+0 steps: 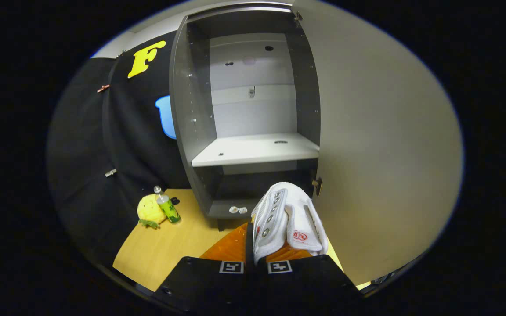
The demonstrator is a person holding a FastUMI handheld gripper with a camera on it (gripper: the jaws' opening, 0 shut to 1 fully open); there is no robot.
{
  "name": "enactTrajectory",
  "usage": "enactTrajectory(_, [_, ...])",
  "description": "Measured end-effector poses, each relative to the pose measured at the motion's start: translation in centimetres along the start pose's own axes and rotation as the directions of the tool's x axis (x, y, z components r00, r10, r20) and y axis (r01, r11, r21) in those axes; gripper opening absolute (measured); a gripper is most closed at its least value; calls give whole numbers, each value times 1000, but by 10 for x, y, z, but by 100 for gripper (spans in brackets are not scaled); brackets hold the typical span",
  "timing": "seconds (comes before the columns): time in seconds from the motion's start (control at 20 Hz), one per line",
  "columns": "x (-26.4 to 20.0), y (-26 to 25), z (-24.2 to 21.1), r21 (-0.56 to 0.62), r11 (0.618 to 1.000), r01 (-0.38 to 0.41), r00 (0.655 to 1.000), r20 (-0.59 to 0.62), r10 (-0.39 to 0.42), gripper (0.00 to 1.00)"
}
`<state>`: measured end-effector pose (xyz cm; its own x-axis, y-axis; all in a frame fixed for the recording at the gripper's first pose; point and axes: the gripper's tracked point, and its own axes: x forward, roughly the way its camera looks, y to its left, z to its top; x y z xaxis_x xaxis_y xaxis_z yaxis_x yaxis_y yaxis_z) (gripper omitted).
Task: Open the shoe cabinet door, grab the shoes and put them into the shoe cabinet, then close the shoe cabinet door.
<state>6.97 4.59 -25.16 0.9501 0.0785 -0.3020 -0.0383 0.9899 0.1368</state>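
The jaws (255, 254) are clamping the white shoe (286, 219), its long axis pointing up-frame toward the open cabinet (182, 131) just beyond.

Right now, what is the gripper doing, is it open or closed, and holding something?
Gripper: closed on the white shoe, held before the open cabinet.

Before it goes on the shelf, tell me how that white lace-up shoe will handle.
Held by the hand-held gripper, the white lace-up shoe stands upright, so it is probably fairly stiff. Its padded upper looks soft and may give. It seems light for its size.
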Motion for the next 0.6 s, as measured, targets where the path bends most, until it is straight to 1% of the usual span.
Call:
enactTrajectory(0.2, [11,14,61,-11,1000,-26,998,57,26,5])
enactTrajectory(0.3, [26,22,83,-26,999,-45,997,61,47,5])
enactTrajectory(0.45, [63,30,111,-33,997,-64,996,58,65,5])
enactTrajectory(0.6, [106,33,132,-80,995,-64,997,45,67,5])
